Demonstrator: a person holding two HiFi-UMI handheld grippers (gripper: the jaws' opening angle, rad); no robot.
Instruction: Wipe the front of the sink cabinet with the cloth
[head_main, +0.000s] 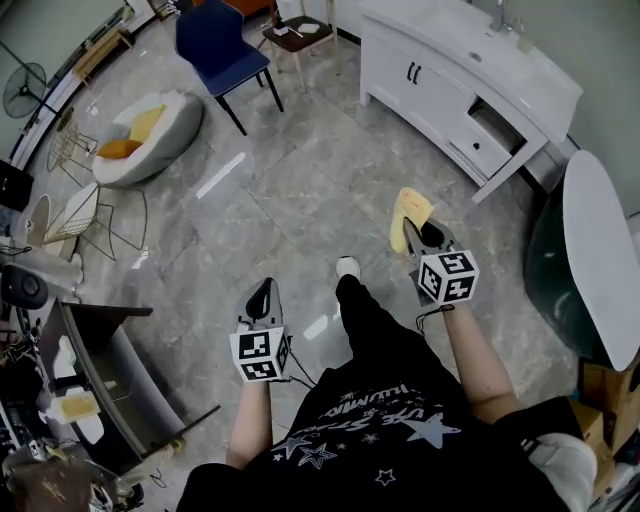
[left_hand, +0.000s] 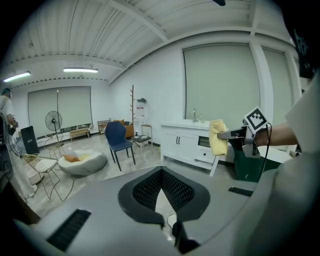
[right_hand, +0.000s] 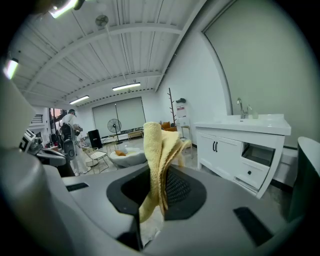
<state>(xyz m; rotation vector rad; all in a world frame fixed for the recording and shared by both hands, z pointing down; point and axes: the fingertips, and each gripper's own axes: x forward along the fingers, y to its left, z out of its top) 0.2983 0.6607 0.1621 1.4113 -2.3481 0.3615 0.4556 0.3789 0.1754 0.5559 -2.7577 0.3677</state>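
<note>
Cloth (right_hand: 156, 150) clamped between right tongs (right_hand: 161, 190)

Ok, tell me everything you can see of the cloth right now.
The cloth is pale yellow, soft and terry-looking, folded into several layers. It stands upright, pinched low in the jaws of the right gripper, its top flopping slightly. It is up in the air, apart from the sink cabinet; nothing else touches it.

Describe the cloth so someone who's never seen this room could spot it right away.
Find the white sink cabinet, then come back across the grey floor toward the person. The cloth is the folded pale yellow piece pinched in the right gripper; the left gripper holds nothing.
</note>
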